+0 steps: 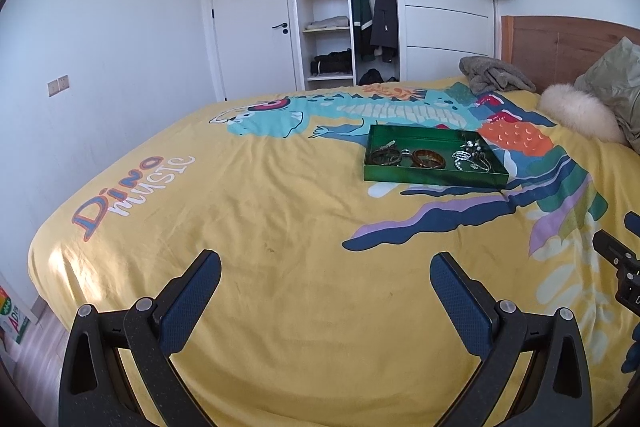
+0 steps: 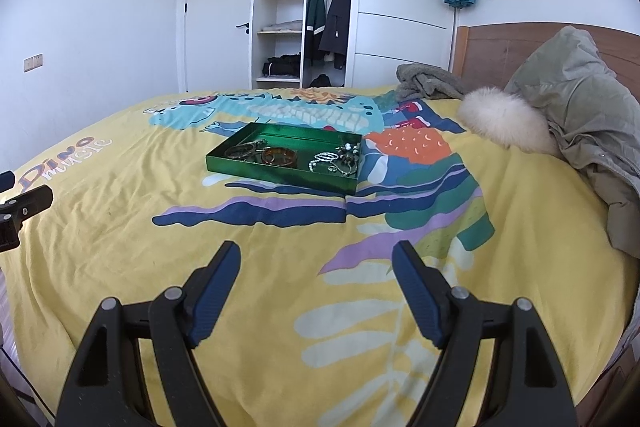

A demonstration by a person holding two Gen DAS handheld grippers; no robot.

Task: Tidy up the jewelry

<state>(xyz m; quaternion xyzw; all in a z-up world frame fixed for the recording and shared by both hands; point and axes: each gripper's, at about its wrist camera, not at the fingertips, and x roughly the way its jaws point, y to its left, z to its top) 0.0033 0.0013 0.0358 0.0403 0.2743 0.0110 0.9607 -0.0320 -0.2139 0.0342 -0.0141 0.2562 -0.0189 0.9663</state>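
A shallow green tray point(image 2: 280, 179) sits mid-bed toward the headboard end, holding two stiff bangles point(image 2: 279, 157), likely light and slippery and best pinched across the rim, and tangled silver chains point(image 2: 336, 161), limp and prone to snag. The left gripper point(image 1: 325, 267) and right gripper point(image 2: 316, 263) hover spread and empty, well short of the tray.

Left wrist view: left gripper point(image 1: 325, 259) above a yellow bedspread point(image 1: 260, 219), fingers spread wide with nothing between them.

A green tray point(image 1: 434, 179) lies right of centre on the bedspread, holding a dark bangle point(image 1: 385, 157), an amber bangle point(image 1: 429, 159) and a tangle of silver chains point(image 1: 472, 157). Part of the right gripper point(image 1: 620, 263) enters at the right edge. An open wardrobe point(image 1: 344, 7) stands at top centre; a grey blanket point(image 1: 494, 75) lies at upper right.
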